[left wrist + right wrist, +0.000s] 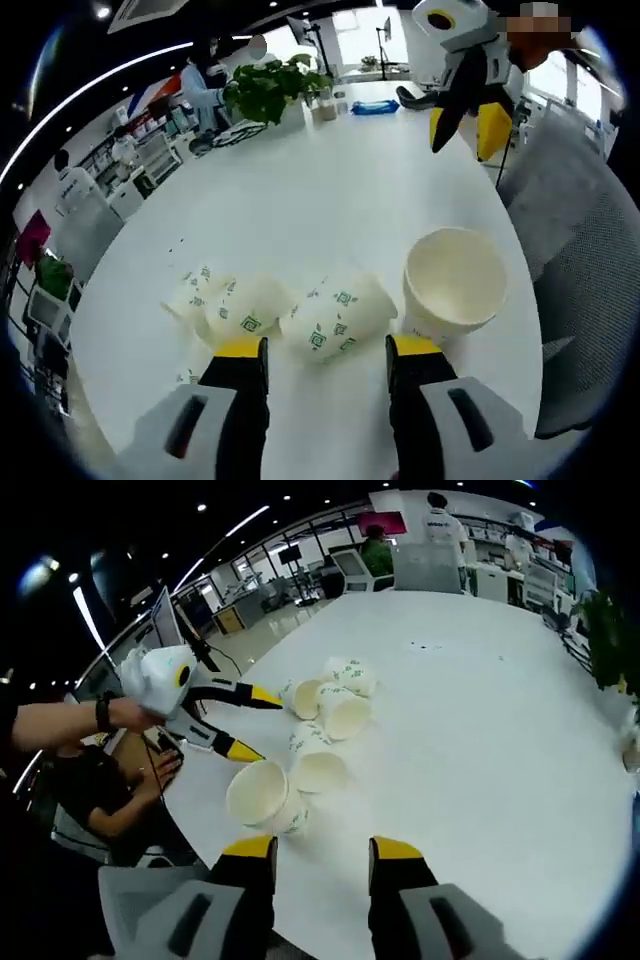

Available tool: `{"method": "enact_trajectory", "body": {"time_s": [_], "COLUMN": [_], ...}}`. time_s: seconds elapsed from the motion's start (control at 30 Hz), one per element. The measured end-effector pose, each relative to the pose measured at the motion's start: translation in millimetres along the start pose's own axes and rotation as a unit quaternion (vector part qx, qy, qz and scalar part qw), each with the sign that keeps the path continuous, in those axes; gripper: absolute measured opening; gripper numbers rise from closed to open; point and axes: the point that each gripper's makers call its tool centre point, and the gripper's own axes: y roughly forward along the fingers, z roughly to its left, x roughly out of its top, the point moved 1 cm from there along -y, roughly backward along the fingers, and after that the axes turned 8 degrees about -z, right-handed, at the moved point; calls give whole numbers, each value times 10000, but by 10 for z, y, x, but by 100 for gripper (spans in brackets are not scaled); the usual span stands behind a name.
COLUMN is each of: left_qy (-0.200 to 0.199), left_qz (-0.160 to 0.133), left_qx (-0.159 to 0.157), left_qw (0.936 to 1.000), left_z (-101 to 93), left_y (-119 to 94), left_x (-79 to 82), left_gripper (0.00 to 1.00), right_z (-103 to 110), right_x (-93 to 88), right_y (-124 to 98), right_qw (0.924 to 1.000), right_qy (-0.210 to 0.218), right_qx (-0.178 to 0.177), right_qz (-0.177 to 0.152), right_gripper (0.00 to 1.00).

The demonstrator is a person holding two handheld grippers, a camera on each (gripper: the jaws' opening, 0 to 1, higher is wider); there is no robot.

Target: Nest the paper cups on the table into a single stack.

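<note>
Several white paper cups with green prints sit on the white table (330, 190). One cup (455, 280) stands upright, mouth up, just ahead of my left gripper's right jaw. A cup lying on its side (335, 315) rests just in front of the gap of my left gripper (328, 350), which is open and empty. Two more lying cups (235, 312) are to its left. My right gripper (322, 848) is open and empty, short of the upright cup (262, 795) and a lying cup (318, 765). Further cups (340, 712) lie beyond. The left gripper (258, 725) comes in from the left there.
A potted plant (270, 90) and a blue item (375, 107) stand at the table's far end. A grey chair (580, 250) is beside the table edge. A person's hand (75, 720) holds the left gripper. The right gripper (465, 128) hovers high over the far side.
</note>
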Motion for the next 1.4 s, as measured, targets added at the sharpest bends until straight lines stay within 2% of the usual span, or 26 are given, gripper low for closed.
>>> {"method": "enact_trajectory", "body": {"time_s": [0.1,0.27,0.37,0.43,0.63,0.73,0.87,1.0,1.07,1.3,1.4], "left_qy": [185,321,625,956,1347,1742,1656,1645,1416,1260,1041], "left_qz": [41,51,61,89,133,248,252,334,404,319,272], "left_qx": [-111,-269,-485,-620,-925,-1241,-1314,-1402,-1421,-1317,-1192], "left_qw": [9998,9991,9968,9934,9865,9765,9771,9758,9788,9827,9870], "left_z": [38,-21,-84,-134,-223,-321,-312,-310,-334,-303,-279], "left_y": [80,128,215,249,349,388,454,493,479,472,413], "left_x": [-43,-34,-1,36,52,14,-18,-91,-120,-129,-142], "left_gripper": [47,48,48,49,49,50,48,41,38,36,35], "right_z": [-26,30,37,10,0,38,26,35,18,-2,-4], "right_x": [-83,-154,-173,-175,-256,-301,-340,-404,-446,-475,-472], "right_y": [-64,-159,-216,-228,-292,-316,-353,-392,-416,-486,-479], "right_qw": [9999,9996,9993,9991,9983,9980,9973,9964,9962,9947,9946], "right_qy": [113,267,308,342,471,517,593,680,684,781,785], "right_qx": [-78,-91,-159,-202,-300,-307,-383,-452,-498,-629,-647], "right_qz": [-26,-77,-120,-149,-167,-173,-189,-224,-186,-229,-220], "right_gripper": [34,34,34,33,33,33,32,32,32,30,30]}}
